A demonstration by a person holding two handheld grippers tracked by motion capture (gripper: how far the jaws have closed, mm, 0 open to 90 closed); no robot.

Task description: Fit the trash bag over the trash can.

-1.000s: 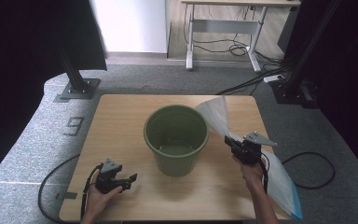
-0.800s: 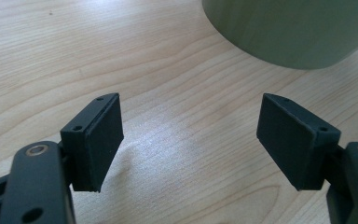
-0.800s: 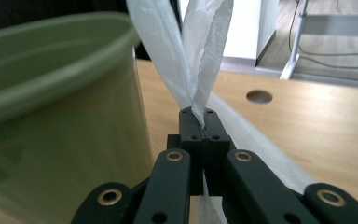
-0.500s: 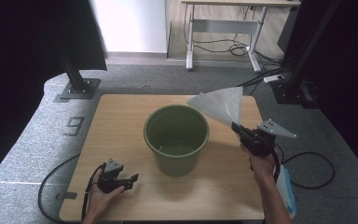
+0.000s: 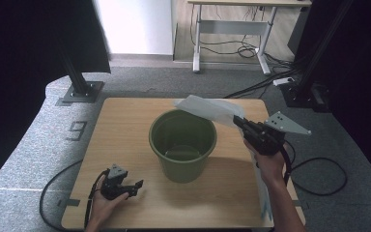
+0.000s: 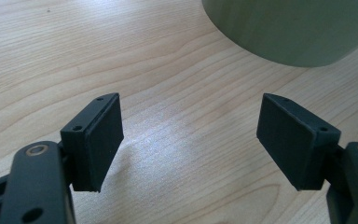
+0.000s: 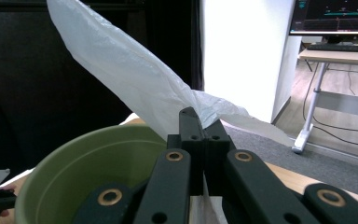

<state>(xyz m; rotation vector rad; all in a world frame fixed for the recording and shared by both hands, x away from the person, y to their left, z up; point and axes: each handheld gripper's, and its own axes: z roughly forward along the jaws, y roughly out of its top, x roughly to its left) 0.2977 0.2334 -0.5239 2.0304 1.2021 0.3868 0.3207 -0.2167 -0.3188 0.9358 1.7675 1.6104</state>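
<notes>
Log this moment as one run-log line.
right hand-held gripper: shut on white plastic bag, over green bucket rim | left hand-held gripper: open, low over wooden table

Digit "9" taped on grey floor mat.

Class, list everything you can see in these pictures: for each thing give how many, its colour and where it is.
Round green plastic bucket: one, green, middle of the table.
Thin white plastic bag: one, white, over the bucket's far right rim, trailing off the table's right edge.
Light wooden table: one, pale wood, centre.
White-legged desk: one, at the back.
Black cables: several, on the grey floor.
Left gripper: black, open, near left of the table.
Right gripper: black, fingers shut on the bag.
</notes>
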